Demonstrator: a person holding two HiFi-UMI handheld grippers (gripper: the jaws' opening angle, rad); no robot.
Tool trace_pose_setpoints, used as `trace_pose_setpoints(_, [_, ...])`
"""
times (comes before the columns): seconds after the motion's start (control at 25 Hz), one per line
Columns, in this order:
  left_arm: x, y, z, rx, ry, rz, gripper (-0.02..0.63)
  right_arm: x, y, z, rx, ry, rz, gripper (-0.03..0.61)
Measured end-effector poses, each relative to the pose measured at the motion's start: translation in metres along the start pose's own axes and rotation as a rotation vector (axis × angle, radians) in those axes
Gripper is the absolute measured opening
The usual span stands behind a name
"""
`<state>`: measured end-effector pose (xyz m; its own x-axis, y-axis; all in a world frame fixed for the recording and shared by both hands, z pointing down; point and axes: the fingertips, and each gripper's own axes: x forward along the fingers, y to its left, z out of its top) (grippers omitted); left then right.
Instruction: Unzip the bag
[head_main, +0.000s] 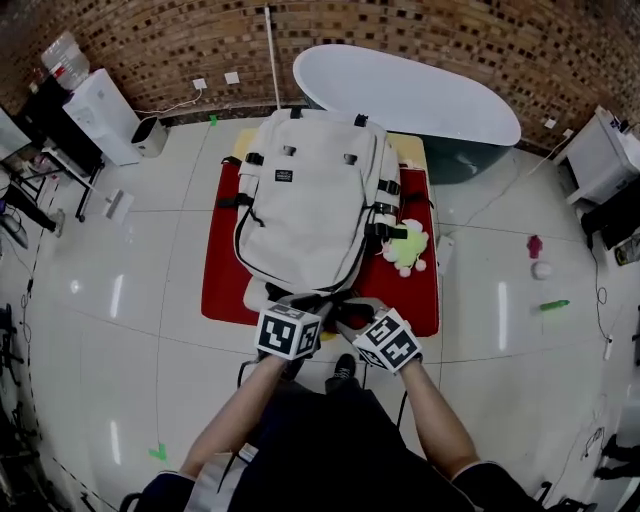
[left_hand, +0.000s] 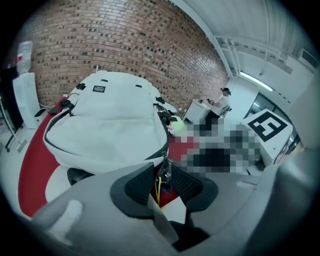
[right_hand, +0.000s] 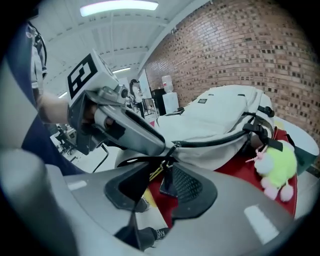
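Pretty much at the start here, I'd say. The white backpack lies flat on the red mat, covering most of it, with its bottom end at the mat's near edge. Both grippers sit there. The left gripper has its jaws spread with a zipper pull dangling between the pads, not pinched. Same for the right gripper: jaws wide apart, a second pull hanging in the gap. The 2 sliders look to be together at that near edge, so the zip seems closed. Left to do: pinch a pull and run it round the bag.
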<state>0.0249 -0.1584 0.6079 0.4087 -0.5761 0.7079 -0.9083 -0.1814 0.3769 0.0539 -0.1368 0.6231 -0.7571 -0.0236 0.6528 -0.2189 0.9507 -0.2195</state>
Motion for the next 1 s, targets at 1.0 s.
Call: trace_pose_setpoints(1.0, [0.038, 0.013, -0.03, 0.096, 0.1, 0.37, 0.04, -0.013, -0.069, 0.045, -0.241, -0.012, 0.03, 0.101])
